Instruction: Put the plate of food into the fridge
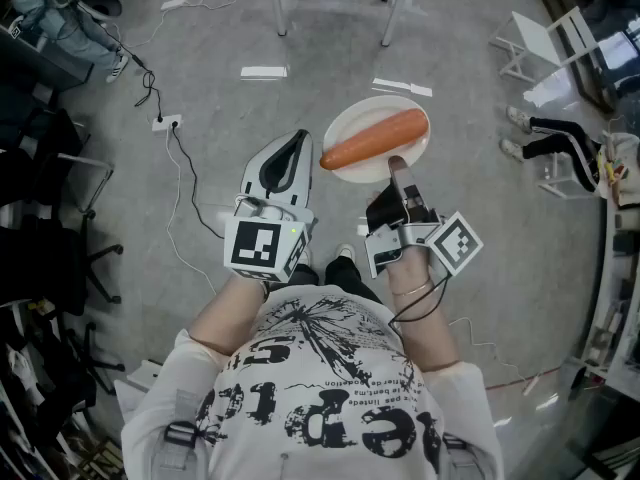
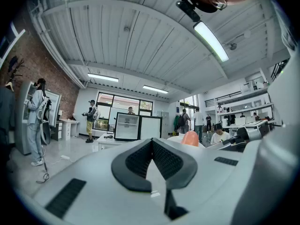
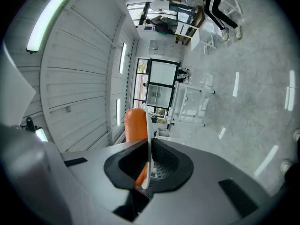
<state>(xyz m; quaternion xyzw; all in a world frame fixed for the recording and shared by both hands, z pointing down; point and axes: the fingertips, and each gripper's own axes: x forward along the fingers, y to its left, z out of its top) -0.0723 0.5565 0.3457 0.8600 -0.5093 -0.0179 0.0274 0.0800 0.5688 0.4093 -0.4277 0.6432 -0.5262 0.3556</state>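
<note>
Altogether one plate [image 1: 352, 123], one carrot [image 1: 375, 140] and two grippers show. The plate is round, white and shallow, and the carrot is its only load: a thick, smooth orange root lying slantwise across it, its blunt end at the far right and its narrower end at the near left. The plate hangs in the air over the grey floor [image 1: 230, 28], just ahead of the person and slightly right of centre. The right gripper [image 1: 397, 171] holds it by the near rim; in the right gripper view the fingers are clamped on the thin white edge, with the carrot on one side of it. The left gripper [image 1: 296, 143] hovers just left of the plate without touching it, and in its own view its fingers are pressed together with nothing between them.
</note>
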